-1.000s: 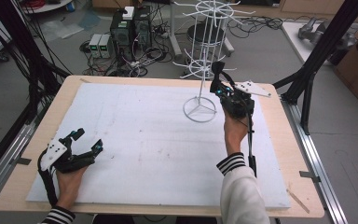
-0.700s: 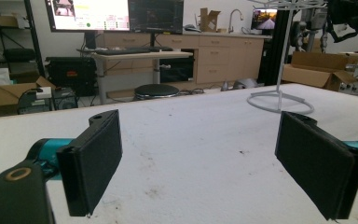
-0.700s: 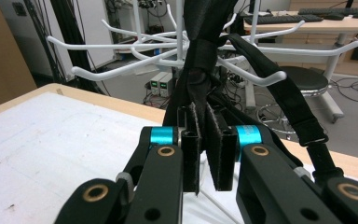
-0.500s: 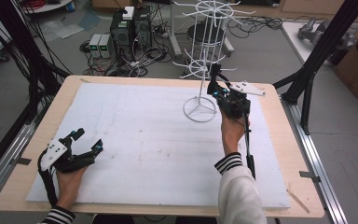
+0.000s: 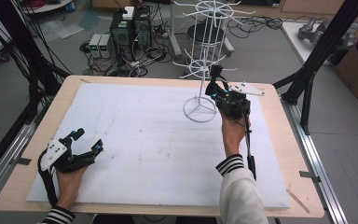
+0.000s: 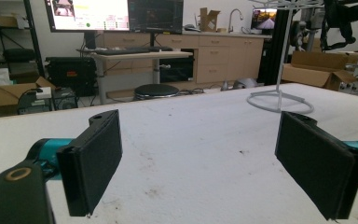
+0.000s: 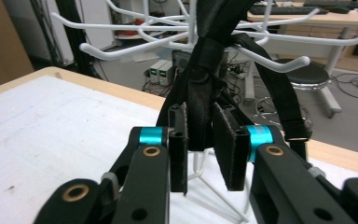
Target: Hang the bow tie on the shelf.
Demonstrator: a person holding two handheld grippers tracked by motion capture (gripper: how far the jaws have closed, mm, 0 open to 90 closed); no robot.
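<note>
On the table's far right: right gripper beside the white wire rack
Right jaws: clamped on a black strap, which runs up among the rack's hooks
Left gripper: jaws spread wide, holding nothing, low over the white mat near the front-left corner

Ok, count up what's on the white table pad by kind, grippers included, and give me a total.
Hand-held black two-jaw grippers: 2, left and right
White wire display rack with hooks: 1
Black fabric strap held in the right gripper: 1
Total: 4
</note>
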